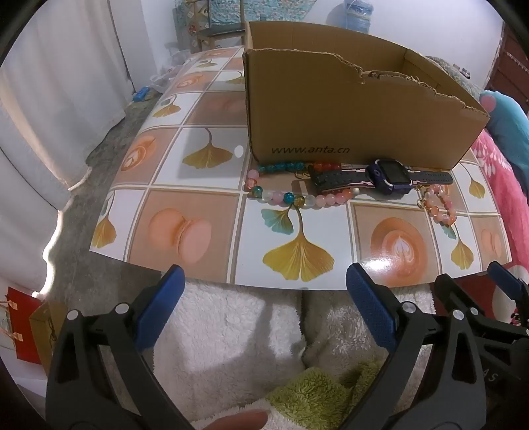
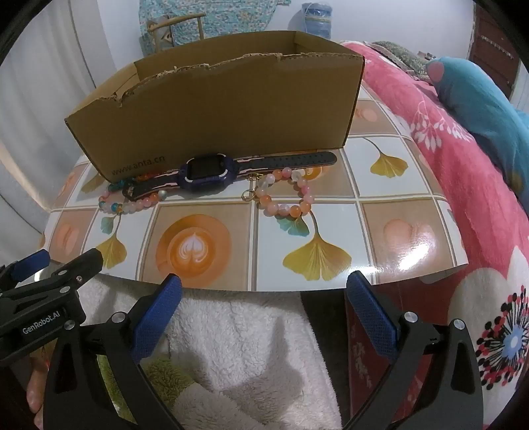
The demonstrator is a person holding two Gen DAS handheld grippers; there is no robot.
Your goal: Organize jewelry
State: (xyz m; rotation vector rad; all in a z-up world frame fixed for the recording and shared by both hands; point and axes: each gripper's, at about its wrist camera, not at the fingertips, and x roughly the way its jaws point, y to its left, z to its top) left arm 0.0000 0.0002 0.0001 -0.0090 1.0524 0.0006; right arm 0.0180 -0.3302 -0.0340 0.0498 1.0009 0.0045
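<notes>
An open cardboard box (image 1: 330, 109) printed "www.anta.cn" stands at the far side of a tiled mat (image 1: 205, 211); it also shows in the right wrist view (image 2: 224, 112). In front of it lie a purple smartwatch (image 1: 391, 173) (image 2: 206, 172), a long multicoloured bead bracelet (image 1: 291, 195) (image 2: 130, 201) partly under the watch strap, and a smaller pink-orange bead bracelet (image 1: 439, 203) (image 2: 286, 195). My left gripper (image 1: 264, 297) is open and empty, short of the mat's near edge. My right gripper (image 2: 264, 297) is open and empty beside it.
The mat (image 2: 330, 185) lies on a bed with a pink floral blanket (image 2: 463, 172) at the right. White fleece (image 1: 231, 330) lies under the grippers. A red gift bag (image 1: 23, 327) stands at lower left. A blue water jug (image 1: 358, 13) stands behind the box.
</notes>
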